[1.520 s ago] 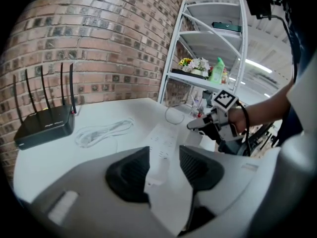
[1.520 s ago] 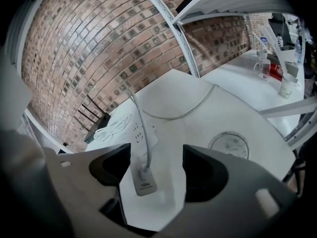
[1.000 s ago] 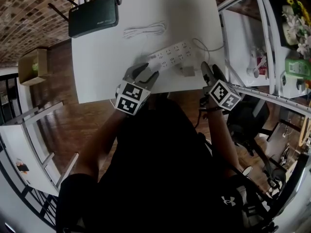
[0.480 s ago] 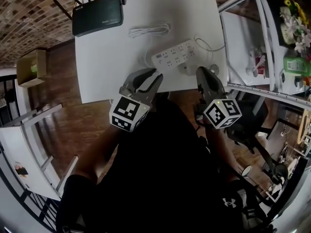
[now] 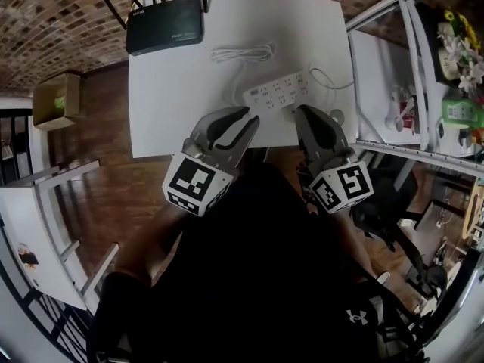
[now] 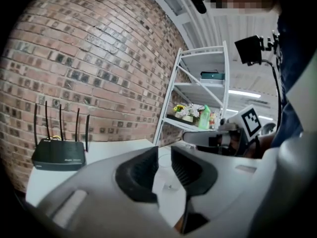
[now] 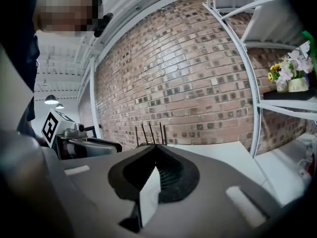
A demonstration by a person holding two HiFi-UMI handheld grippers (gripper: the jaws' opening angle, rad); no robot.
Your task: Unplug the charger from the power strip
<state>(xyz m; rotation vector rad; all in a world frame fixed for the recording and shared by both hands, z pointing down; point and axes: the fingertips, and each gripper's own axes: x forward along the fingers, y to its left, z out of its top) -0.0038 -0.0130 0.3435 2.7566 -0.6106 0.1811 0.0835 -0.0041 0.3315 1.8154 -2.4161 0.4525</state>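
both grippers up off the table, charger lying loose by the strip

left gripper (image 5: 249, 116) has just been closing; its pads are down to a thin slit with nothing in it; right gripper (image 5: 305, 113) is pinched fully together, empty too; the power strip (image 5: 281, 93) sits on the white table (image 5: 174, 89); what looks like the charger (image 5: 290, 113) lies just in front of the strip, beside the right gripper's tip; black router (image 5: 165, 25) at the far corner.
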